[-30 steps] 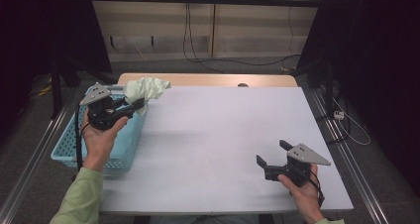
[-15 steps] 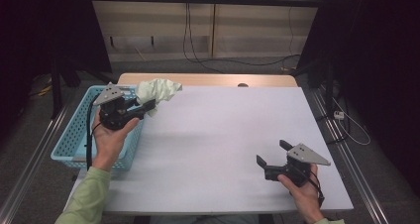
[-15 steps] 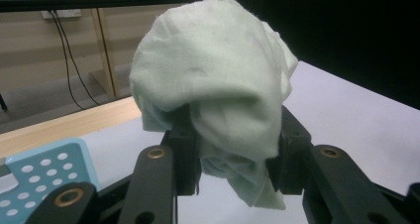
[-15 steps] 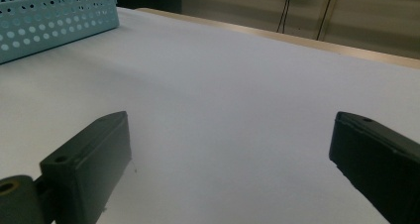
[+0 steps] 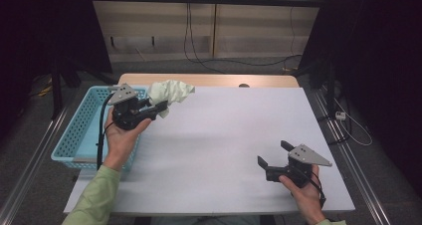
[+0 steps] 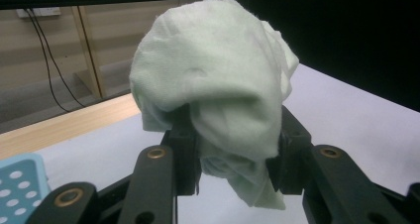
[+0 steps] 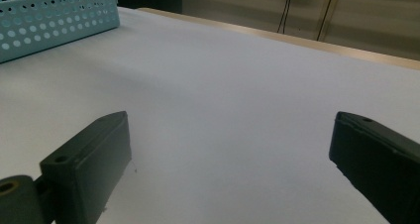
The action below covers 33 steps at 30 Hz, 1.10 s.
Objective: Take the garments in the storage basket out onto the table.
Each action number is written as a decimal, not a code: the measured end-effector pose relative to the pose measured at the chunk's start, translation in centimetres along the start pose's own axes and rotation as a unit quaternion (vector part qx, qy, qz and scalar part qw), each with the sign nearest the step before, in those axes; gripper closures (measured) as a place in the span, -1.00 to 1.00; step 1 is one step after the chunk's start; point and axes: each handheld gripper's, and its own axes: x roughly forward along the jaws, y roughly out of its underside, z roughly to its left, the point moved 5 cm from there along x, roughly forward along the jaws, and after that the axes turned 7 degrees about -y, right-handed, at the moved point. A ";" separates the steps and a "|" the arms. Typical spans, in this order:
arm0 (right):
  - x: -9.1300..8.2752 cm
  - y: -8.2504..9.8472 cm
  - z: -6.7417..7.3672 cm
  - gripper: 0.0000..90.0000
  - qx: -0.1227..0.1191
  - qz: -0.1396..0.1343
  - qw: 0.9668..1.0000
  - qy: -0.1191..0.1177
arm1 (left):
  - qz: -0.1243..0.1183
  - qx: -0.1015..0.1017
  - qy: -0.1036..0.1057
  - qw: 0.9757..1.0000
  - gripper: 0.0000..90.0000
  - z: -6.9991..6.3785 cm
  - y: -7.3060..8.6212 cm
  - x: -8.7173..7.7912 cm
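A white surface (image 5: 219, 150) fills a dim room with dark curtains on both sides and pale wall panels behind. At its left edge sits a light blue perforated basket (image 5: 79, 130). The left gripper (image 5: 160, 108) is clenched on a bunched pale green cloth (image 5: 171, 91), held up above the surface just beside the basket's far right corner. The right gripper (image 5: 271, 154) rests near the front right, its jaws spread wide with bare surface between them.
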 end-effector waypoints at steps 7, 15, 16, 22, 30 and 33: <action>0.0 0.0 0.0 -0.95 0.000 0.000 1.000 -0.001 | 0.005 0.005 0.013 1.000 0.38 -1.0 -0.2 0.7; 0.0 0.0 0.0 -0.95 0.000 0.001 1.000 -0.001 | 0.015 0.014 0.032 0.999 0.38 -2.6 0.1 2.0; 0.1 0.0 0.0 -0.95 0.001 0.001 1.000 -0.002 | 0.016 0.015 0.034 0.999 0.38 -2.8 0.1 2.1; 0.0 0.0 0.0 -0.95 0.000 0.001 1.000 -0.001 | 0.020 0.018 0.047 0.999 0.38 -3.9 0.0 3.0; 0.0 0.0 0.0 -0.95 0.000 0.001 1.000 -0.002 | 0.030 0.019 0.060 0.998 0.38 -5.1 0.3 4.1; 0.0 0.0 0.0 -0.95 0.000 0.001 1.000 -0.001 | 0.035 0.021 0.064 0.997 0.38 -5.6 0.5 4.6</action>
